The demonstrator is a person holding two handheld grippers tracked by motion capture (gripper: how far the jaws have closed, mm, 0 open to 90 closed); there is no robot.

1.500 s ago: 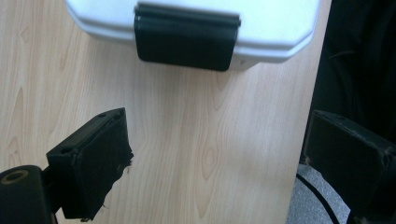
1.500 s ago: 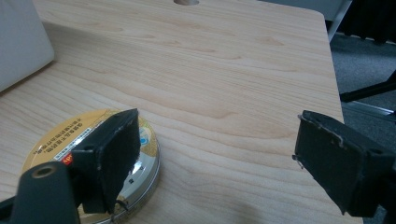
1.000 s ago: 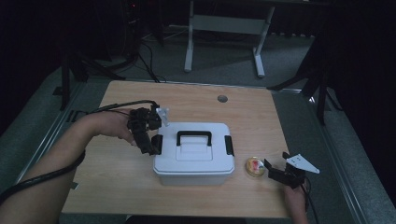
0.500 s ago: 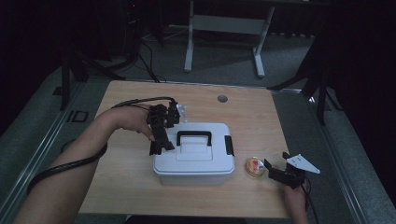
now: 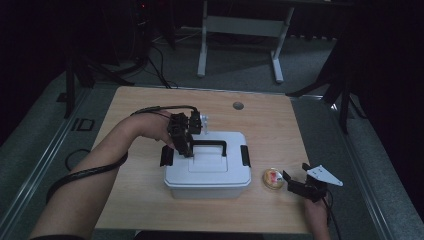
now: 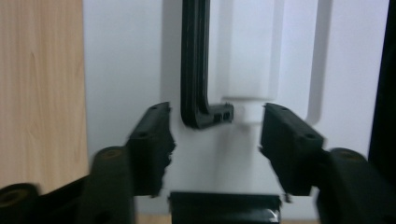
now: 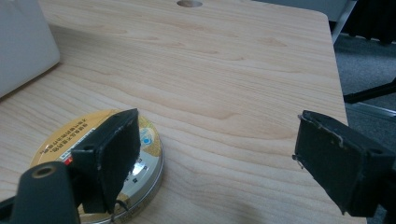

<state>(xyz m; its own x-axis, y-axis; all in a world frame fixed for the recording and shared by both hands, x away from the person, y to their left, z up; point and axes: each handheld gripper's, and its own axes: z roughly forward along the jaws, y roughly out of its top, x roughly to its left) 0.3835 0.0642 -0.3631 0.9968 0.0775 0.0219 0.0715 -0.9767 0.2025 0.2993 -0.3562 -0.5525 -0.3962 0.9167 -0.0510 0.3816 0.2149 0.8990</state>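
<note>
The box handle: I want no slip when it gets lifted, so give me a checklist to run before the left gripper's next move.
1. Handle between the jaws of the left gripper: ok, its corner sits in the gap.
2. Pads pressing on the handle: not ok, the jaws have just been closing but daylight shows on both sides.
3. Handle centred in the gap: not ok, it lies nearer one jaw.
4. Side latches released: cannot tell from the high view.
5. Right gripper clear of the white box: ok, it rests open beside the round tin.
6. Table around the box free of obstacles: ok.
</note>
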